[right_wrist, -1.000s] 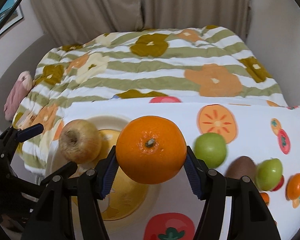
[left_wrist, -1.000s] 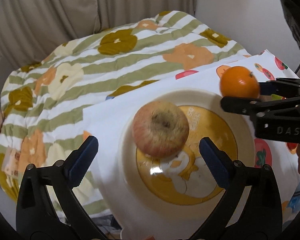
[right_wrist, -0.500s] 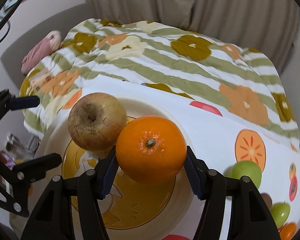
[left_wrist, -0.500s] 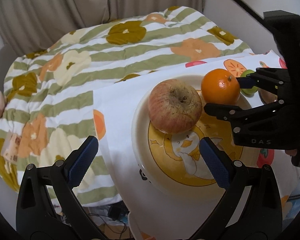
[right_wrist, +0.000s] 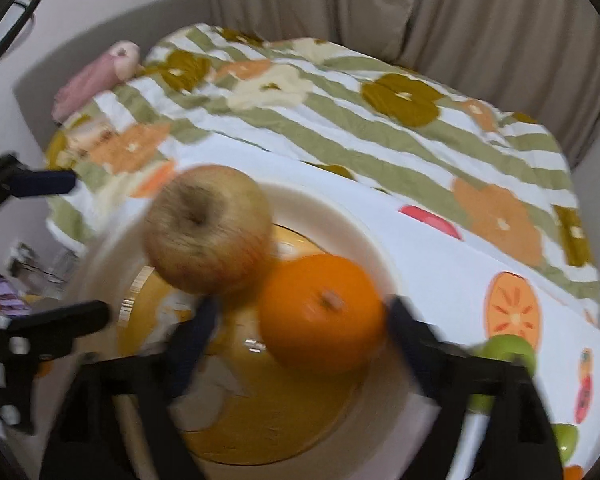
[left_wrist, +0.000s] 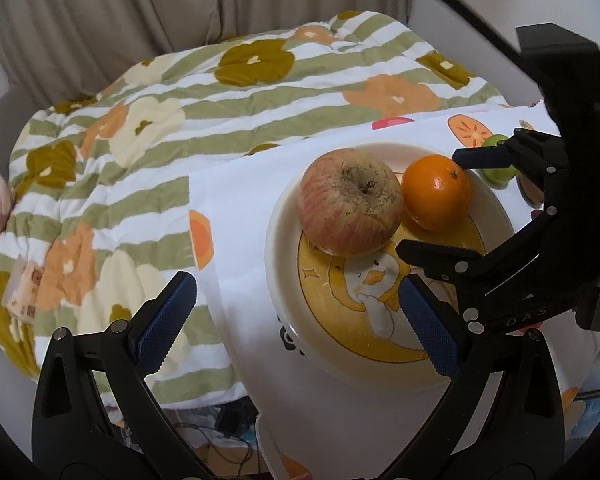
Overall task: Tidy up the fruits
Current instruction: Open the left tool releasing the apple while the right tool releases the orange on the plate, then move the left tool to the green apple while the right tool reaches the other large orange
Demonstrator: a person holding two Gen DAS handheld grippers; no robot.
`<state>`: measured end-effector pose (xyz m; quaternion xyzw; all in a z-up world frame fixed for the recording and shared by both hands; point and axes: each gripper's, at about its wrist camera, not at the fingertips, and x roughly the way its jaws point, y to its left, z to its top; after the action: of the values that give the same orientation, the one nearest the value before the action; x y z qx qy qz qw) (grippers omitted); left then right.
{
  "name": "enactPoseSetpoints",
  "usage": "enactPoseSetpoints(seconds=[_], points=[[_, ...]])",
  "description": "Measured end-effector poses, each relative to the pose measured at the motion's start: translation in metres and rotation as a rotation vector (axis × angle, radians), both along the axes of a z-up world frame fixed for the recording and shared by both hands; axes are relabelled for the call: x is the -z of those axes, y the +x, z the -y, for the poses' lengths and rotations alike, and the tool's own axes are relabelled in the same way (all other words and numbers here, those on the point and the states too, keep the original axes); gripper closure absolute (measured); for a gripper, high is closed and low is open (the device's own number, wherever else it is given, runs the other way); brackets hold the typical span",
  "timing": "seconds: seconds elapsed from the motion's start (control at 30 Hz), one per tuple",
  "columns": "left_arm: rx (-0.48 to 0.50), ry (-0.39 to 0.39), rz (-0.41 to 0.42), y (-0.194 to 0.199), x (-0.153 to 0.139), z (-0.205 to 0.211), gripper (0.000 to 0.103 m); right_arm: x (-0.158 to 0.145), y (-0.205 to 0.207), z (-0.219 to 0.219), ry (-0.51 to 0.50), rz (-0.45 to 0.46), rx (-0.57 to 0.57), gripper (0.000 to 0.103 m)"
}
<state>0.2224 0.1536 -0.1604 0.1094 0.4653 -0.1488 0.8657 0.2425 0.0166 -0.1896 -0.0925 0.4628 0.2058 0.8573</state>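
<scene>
1. Sitting on the plate (left_wrist: 284, 216): orange (left_wrist: 437, 192) and apple (left_wrist: 350, 202), side by side and touching or nearly so. The apple is on the plate's left part in the left wrist view, the orange to its right.
2. Right gripper (right_wrist: 300, 320): jaws spread wider than the orange (right_wrist: 320, 314). The right finger is at or just beside the fruit's right flank, and the left finger stands off it with a visible gap, below the apple (right_wrist: 208, 234). Nothing is clamped. The right wrist frame is motion-blurred, so exact contact on the right side is unclear.
3. Seen from the left wrist, the right gripper (left_wrist: 444, 208) brackets the orange: one finger behind it at top right, the other in front, low over the plate's yellow centre.
4. Left gripper (left_wrist: 296, 316): jaws wide apart, holding nothing. The left fingertip is over the quilt (left_wrist: 140, 160), the right one over the plate's near rim.
5. Plate: cream rim, yellow centre with a cartoon duck. It rests on a white fruit-print cloth (left_wrist: 240, 240) laid over the green-striped floral quilt.
6. Green apple (right_wrist: 504, 350) sits on the cloth just past the plate's right side, partly hidden by the right gripper's finger. More green fruit (right_wrist: 566, 438) lies near the lower right edge of the right wrist view.
7. Pink soft object (right_wrist: 96, 76) lies at the quilt's far left edge, with beige curtains (right_wrist: 480, 12) behind.
</scene>
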Motion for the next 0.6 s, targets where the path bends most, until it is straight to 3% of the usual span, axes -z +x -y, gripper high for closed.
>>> enactPoseSetpoints(seconds=[0.33,0.6], points=[[-0.074,0.019,0.007,-0.016,-0.022,-0.009,0.000,-0.026,-0.014,0.005,-0.058,0.001,0.049,0.000],[-0.150,0.020,0.054,-0.041,-0.055,0.004,0.000,-0.069,-0.045,0.033,-0.009,0.033,0.109,0.000]])
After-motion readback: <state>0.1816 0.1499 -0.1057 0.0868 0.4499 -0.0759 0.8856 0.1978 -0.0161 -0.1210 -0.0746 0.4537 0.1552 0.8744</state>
